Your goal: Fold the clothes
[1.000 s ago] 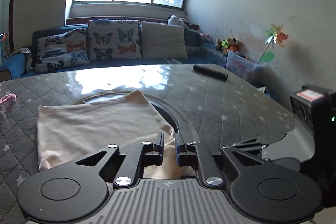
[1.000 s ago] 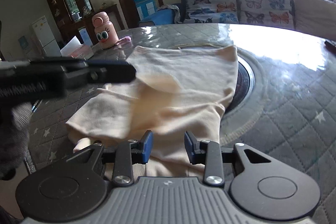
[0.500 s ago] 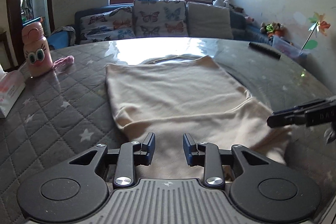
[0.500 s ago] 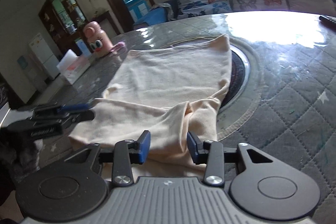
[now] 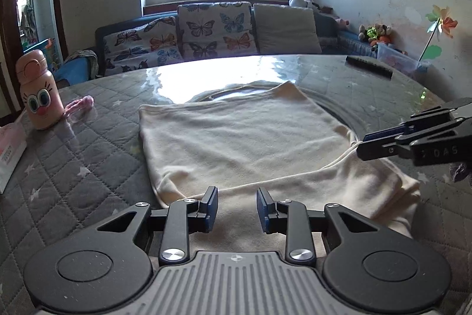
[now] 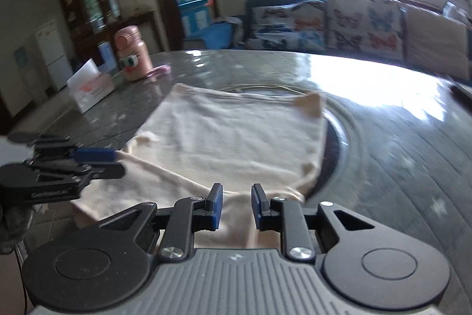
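A cream garment [image 5: 242, 138] lies folded flat on the grey quilted table [image 5: 73, 167], its near part doubled over into a thicker band. My left gripper [image 5: 237, 207] hovers over the garment's near edge, jaws apart with nothing between the pads. In the right wrist view the same garment [image 6: 236, 138] spreads ahead, and my right gripper [image 6: 237, 207] stands over its near right corner, jaws closing with a gap left and cloth only beneath them. Each gripper shows in the other's view: the right gripper [image 5: 380, 143] beside the garment's right edge, the left gripper [image 6: 97, 161] at its left edge.
A pink bottle with a cartoon face [image 5: 39, 96] and a tissue box [image 6: 88, 90] stand at the table's left. A small pink item [image 5: 79, 104] lies beside the bottle. A black remote [image 5: 368, 65] rests at the far right. A sofa with butterfly cushions [image 5: 215, 31] lines the far wall.
The left gripper let go of the cloth flap it carried across, widened, and swung round to face the garment's near edge. The flap now lies flat. The right gripper's jaws have narrowed.
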Demonstrator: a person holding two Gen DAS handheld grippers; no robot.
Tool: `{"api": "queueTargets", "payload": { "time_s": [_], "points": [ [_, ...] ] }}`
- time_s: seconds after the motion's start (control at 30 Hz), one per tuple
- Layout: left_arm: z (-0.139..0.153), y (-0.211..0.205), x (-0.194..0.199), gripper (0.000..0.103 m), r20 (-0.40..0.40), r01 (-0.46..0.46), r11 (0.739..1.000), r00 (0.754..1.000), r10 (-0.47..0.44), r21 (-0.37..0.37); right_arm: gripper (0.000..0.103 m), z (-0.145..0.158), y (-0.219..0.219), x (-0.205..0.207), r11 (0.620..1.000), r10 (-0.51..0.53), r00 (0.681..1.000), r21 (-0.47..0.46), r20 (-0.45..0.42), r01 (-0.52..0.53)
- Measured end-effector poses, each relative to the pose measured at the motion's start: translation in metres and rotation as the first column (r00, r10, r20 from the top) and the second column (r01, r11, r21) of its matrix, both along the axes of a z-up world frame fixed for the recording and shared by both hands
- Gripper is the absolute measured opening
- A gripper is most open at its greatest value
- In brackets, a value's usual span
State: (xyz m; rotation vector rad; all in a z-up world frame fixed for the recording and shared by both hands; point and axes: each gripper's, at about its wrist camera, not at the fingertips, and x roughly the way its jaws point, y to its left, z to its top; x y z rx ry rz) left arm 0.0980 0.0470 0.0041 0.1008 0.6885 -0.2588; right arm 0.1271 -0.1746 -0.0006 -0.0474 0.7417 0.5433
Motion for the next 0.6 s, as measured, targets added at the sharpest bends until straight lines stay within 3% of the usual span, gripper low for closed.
{"api": "queueTargets", "payload": {
  "time_s": [0.23,0.43,0.6],
  "points": [
    [-0.015,0.009,0.005,0.032,-0.021,0.008,1.000,1.000,-0.007,0.020,0.020,-0.024,0.007,0.010,0.996,0.047,0.999,-0.073,-0.009,-0.048],
    [-0.009,0.009,-0.005,0.032,-0.010,0.026,0.999,1.000,-0.026,0.043,0.021,-0.009,0.003,-0.008,0.993,0.094,0.996,-0.075,0.007,-0.094],
    [-0.011,0.013,-0.017,0.032,-0.006,0.043,0.996,0.999,-0.043,0.076,0.021,-0.015,0.003,-0.026,0.980,0.137,0.990,-0.148,0.014,-0.134]
  ]
}}
